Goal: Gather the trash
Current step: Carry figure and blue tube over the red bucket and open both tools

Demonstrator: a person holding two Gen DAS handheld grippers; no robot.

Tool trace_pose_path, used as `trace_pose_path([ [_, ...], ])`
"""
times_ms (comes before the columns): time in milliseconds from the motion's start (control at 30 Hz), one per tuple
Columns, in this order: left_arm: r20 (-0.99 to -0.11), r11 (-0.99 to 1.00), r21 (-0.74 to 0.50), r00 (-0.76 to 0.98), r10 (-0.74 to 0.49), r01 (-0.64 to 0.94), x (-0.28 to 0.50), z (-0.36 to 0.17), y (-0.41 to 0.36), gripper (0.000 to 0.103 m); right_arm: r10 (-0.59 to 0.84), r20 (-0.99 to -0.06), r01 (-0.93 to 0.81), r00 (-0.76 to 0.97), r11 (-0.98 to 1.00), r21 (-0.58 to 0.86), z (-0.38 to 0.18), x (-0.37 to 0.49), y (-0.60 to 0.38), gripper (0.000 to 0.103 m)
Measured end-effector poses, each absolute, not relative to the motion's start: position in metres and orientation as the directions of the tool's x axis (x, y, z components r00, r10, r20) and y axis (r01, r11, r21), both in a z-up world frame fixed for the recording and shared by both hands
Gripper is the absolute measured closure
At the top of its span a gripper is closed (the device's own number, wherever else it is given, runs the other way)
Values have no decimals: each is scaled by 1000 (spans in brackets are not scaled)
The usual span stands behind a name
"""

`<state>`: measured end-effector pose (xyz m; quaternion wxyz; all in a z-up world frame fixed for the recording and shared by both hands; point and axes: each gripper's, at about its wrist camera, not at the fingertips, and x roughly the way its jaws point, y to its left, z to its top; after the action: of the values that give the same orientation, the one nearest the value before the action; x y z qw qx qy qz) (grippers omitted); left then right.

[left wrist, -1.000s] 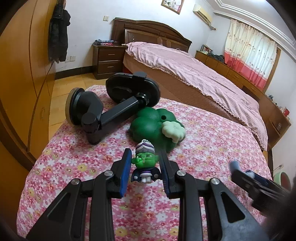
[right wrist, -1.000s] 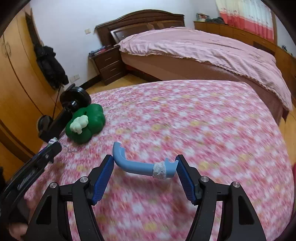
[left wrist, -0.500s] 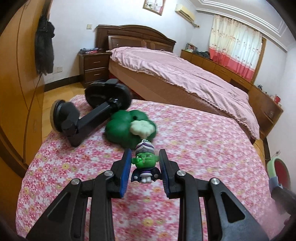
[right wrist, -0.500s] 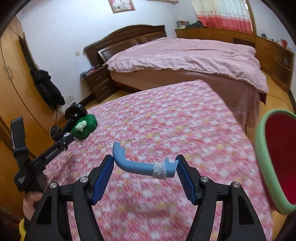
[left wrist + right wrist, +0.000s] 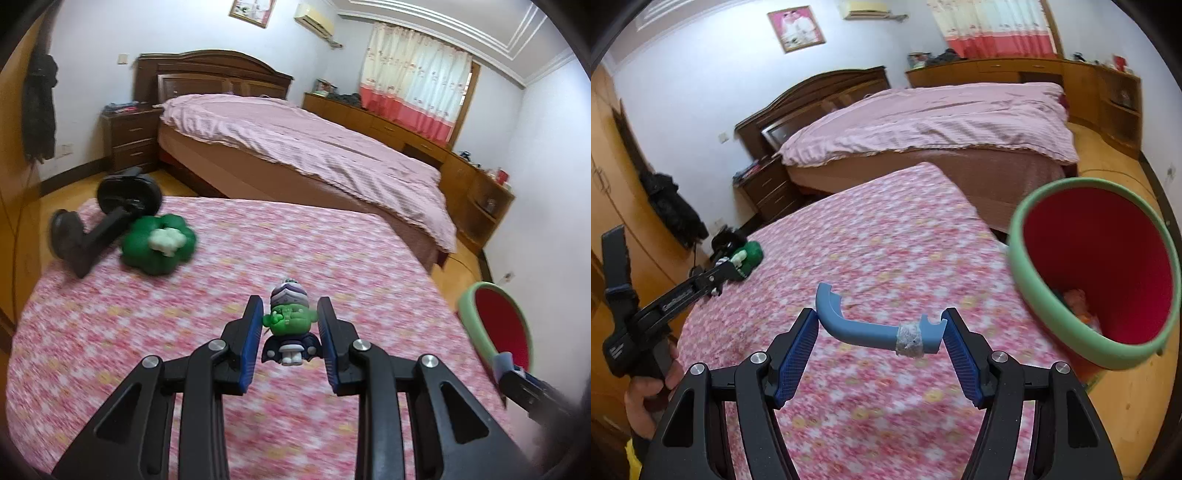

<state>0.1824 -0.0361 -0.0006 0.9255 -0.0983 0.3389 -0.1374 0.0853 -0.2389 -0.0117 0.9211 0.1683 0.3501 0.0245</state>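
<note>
My left gripper [image 5: 290, 334] is shut on a small green-faced figurine [image 5: 290, 328] with a purple striped cap, held above the floral cover [image 5: 184, 332]. My right gripper [image 5: 879, 334] is shut on a curved blue plastic piece [image 5: 864, 326] with a grey tape wrap near one end. The bin [image 5: 1086, 347], green-rimmed and red inside, stands off the cover's right edge, close to the right gripper; some trash lies at its bottom. In the left wrist view the bin [image 5: 476, 321] shows at the far right. The left gripper [image 5: 716, 280] also appears at the left of the right wrist view.
A green plush toy [image 5: 159, 243] and a black phone holder [image 5: 107, 221] lie at the cover's far left corner. Beyond stands a large bed [image 5: 314, 147] with a pink cover, a nightstand [image 5: 129, 140] and wooden cabinets [image 5: 406, 129]. A person's hand [image 5: 646, 398] grips the left tool.
Both grippers have swung to the right and risen a little, each keeping its object. The plush toy and holder have slid left in view, and the bin has come close in the right wrist view.
</note>
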Motion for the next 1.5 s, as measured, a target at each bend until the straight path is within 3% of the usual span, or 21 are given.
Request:
trace_pose_path([
  [267,-586,914,-276,702,-405,297,163,19,-89,73,118,-597,138,793,921,365,-3,58,-283,33],
  [867,-598,801,-302,551,-582,517,162,39,-228,73,1,-599,316,801,848,425,-2,49,-390,33],
  [1233,-636,712,-328,411,-652,621,172,16,-311,73,-48,-618,392,784,811,435,-15,50,-440,33],
  [1500,-695,694,-323,336,-635,643,179,-11,-339,73,-43,-629,408,776,795,449,-26,52,-456,33],
])
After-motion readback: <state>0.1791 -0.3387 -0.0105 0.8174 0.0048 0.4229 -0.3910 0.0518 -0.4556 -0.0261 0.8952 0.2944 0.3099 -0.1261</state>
